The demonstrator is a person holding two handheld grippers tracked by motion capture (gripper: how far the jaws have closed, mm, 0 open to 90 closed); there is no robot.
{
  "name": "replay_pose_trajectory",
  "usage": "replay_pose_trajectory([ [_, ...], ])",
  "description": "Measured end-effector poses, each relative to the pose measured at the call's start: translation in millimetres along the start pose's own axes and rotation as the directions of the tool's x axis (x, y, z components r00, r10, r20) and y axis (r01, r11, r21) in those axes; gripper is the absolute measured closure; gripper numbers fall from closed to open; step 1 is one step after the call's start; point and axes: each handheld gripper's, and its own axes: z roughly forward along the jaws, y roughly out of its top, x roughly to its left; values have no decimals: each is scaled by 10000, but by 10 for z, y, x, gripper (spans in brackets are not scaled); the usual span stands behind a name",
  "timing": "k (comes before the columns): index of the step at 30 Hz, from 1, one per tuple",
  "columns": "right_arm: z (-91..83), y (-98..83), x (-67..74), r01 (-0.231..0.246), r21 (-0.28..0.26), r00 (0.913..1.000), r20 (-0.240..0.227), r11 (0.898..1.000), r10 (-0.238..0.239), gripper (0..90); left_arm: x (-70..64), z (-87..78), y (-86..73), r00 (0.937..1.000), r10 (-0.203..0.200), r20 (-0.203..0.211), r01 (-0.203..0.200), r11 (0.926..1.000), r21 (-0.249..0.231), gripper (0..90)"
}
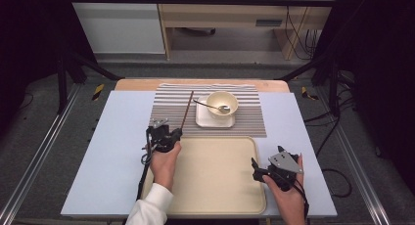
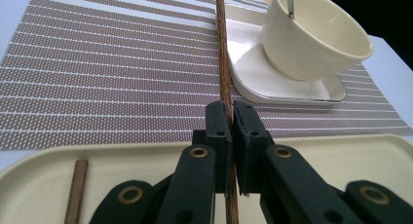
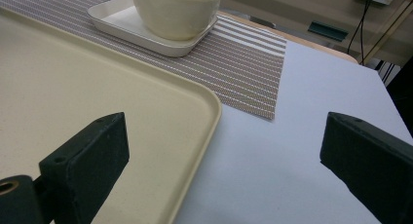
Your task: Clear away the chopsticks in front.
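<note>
My left gripper (image 1: 177, 134) is shut on a brown chopstick (image 1: 187, 110) that points away over the striped placemat (image 1: 166, 107). In the left gripper view the jaws (image 2: 231, 109) pinch this chopstick (image 2: 224, 58) near its lower end, above the tray's far rim. A second chopstick (image 2: 77, 190) lies on the beige tray (image 2: 341, 151) to the left. My right gripper (image 1: 266, 156) hovers at the tray's right edge (image 1: 258, 171), wide open (image 3: 229, 136) with nothing between the jaws.
A cream bowl (image 1: 222, 103) with a spoon (image 1: 215, 107) in it stands on a small white square plate (image 1: 203, 120) on the placemat, just right of the held chopstick. The pale blue table (image 1: 117, 151) lies to both sides of the tray.
</note>
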Motion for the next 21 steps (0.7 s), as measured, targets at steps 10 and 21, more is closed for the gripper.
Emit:
replay_pose_trajectory([
  [10, 3, 15, 48, 240, -6, 9996, -162, 9997, -240, 41, 14, -269, -188, 9983, -578, -42, 575, 9975, -411, 858],
  [21, -22, 15, 56, 289, -51, 9995, -125, 9996, -290, 39, -3, -659, -461, 9967, -816, -43, 810, 9934, -811, 858],
])
